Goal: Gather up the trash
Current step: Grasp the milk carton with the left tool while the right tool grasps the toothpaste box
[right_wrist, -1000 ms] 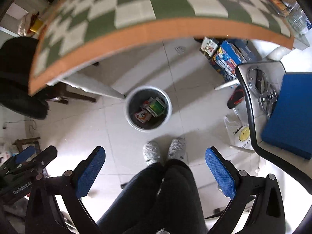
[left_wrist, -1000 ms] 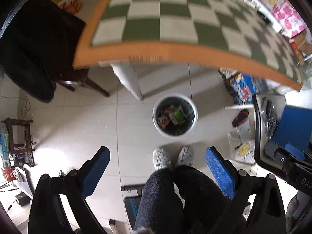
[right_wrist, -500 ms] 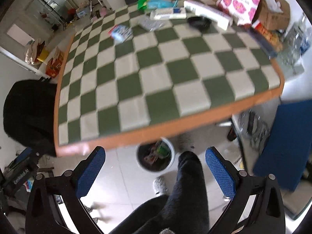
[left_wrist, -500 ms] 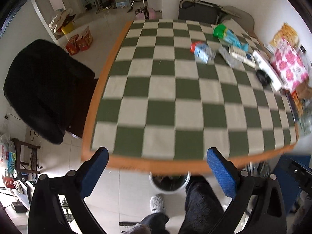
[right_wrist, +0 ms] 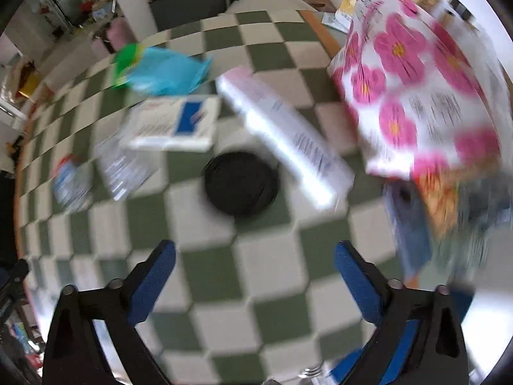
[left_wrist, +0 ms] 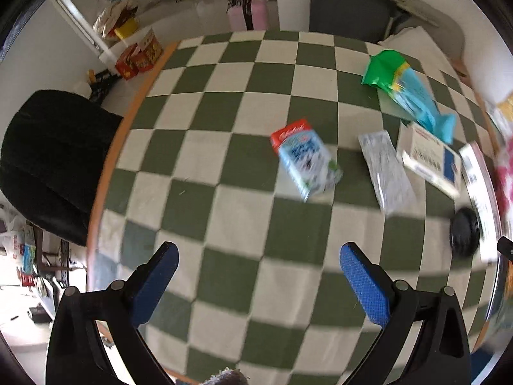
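While both views are smeared by motion, the left gripper (left_wrist: pixel 258 276) hangs over the checkered worktop (left_wrist: pixel 224 211) with its jaws spread and nothing between them. The right gripper (right_wrist: pixel 255 271) is also empty, its jaws wide but closing. The trash lies ahead: a small carton (left_wrist: pixel 304 160), a silvery wrapper (left_wrist: pixel 386 173), a white box (left_wrist: pixel 428 157), a blue and green bag (left_wrist: pixel 407 93), and a black disc (right_wrist: pixel 240 183) just beyond the right gripper.
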Demonstrator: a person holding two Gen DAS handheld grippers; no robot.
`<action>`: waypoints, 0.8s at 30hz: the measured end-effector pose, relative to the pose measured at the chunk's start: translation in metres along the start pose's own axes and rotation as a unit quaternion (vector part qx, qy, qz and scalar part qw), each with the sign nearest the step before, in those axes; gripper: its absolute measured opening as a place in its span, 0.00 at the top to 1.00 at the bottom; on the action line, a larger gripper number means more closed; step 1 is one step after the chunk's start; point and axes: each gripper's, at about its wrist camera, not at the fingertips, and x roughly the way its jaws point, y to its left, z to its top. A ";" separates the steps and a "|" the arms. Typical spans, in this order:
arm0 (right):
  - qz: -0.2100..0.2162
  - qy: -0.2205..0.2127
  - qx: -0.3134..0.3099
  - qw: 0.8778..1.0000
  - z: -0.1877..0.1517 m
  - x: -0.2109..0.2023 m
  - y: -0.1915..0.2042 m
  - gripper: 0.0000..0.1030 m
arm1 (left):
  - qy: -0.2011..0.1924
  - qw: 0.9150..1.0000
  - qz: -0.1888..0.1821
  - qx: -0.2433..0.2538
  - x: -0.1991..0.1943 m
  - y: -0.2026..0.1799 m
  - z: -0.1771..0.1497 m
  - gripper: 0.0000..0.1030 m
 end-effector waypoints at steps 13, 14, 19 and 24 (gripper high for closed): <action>-0.038 0.078 -0.043 0.995 0.124 0.114 -0.013 0.22 | 0.116 0.989 -0.045 -0.081 0.105 -0.023 0.076 0.01; -0.034 0.081 -0.043 0.995 0.126 0.117 -0.013 0.28 | 0.120 0.987 -0.052 -0.088 0.110 -0.022 0.077 0.03; -0.026 0.090 -0.053 0.994 0.134 0.131 -0.009 0.40 | 0.129 0.983 -0.075 -0.107 0.123 -0.019 0.076 0.42; -0.035 0.090 -0.067 0.993 0.144 0.141 -0.005 0.41 | 0.110 0.987 -0.073 -0.095 0.116 -0.019 0.070 0.51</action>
